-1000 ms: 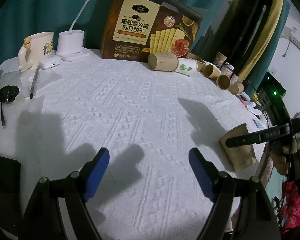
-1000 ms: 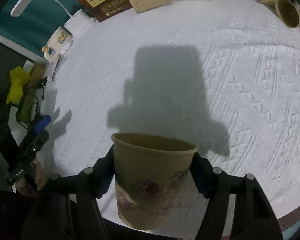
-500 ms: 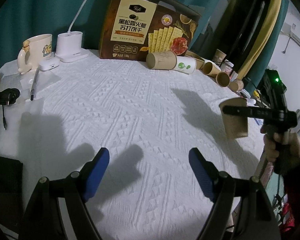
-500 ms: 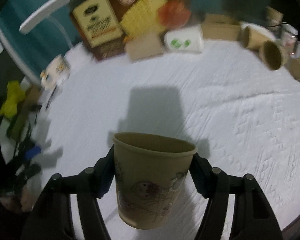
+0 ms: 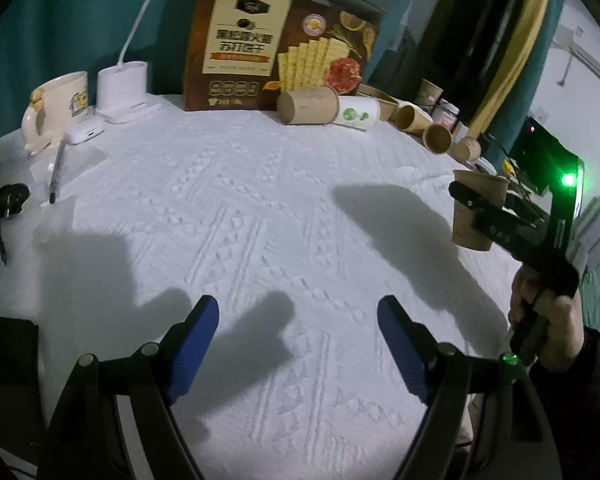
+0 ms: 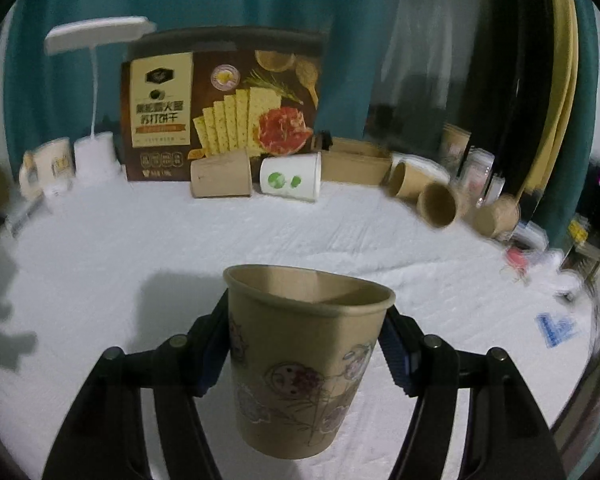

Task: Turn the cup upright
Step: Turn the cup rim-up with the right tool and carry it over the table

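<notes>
One brown paper cup with a pinkish flower drawing [image 6: 300,364] sat clamped between the blue pads of the right gripper [image 6: 306,350], mouth up and lifted clear of the white textured desk cover [image 5: 260,216]; from the left wrist view the same cup [image 5: 476,212] hung near the desk's right edge. The left gripper [image 5: 298,344] hovered low over the cover with its fingers spread wide and nothing between them. The cup looked light and thin-walled, so it would probably dent or go oval under a hard squeeze. The pads gripped the wall on opposite sides below the rolled rim, which seemed a sensible hold, since the rim stiffens the paper there. With the mouth already upward, what appeared left was lowering it flat onto its base and letting go gently, as an empty cup tips easily.
</notes>
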Demonstrator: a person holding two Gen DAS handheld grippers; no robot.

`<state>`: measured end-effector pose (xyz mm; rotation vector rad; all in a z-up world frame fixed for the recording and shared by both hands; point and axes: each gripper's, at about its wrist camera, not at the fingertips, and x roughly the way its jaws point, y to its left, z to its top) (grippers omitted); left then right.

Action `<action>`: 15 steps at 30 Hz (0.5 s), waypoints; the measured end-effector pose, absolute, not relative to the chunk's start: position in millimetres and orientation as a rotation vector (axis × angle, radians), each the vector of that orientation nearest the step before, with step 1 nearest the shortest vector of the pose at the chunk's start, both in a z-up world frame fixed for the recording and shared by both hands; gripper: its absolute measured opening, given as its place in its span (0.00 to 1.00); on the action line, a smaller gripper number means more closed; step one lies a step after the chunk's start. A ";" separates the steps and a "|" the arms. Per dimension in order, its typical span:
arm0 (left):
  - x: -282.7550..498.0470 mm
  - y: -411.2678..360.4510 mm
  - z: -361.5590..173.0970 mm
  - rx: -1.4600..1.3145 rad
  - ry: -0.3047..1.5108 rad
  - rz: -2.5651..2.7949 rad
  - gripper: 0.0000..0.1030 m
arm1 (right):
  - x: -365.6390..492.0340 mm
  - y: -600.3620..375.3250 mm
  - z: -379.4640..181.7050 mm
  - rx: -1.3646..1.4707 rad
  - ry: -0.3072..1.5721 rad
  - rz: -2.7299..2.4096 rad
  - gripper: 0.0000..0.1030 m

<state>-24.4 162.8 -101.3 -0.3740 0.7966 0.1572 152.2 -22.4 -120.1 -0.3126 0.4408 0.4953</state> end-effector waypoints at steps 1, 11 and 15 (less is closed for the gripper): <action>-24.6 160.7 -101.7 -0.368 0.801 0.156 0.79 | 148.2 -21.8 -122.1 -0.327 0.429 0.498 0.62; -22.6 143.5 -107.6 -0.338 0.833 0.127 0.79 | 117.7 -41.0 -143.7 -0.299 0.402 0.504 0.62; -20.9 137.5 -108.9 -0.328 0.836 0.106 0.79 | 106.4 -48.9 -150.6 -0.280 0.412 0.504 0.62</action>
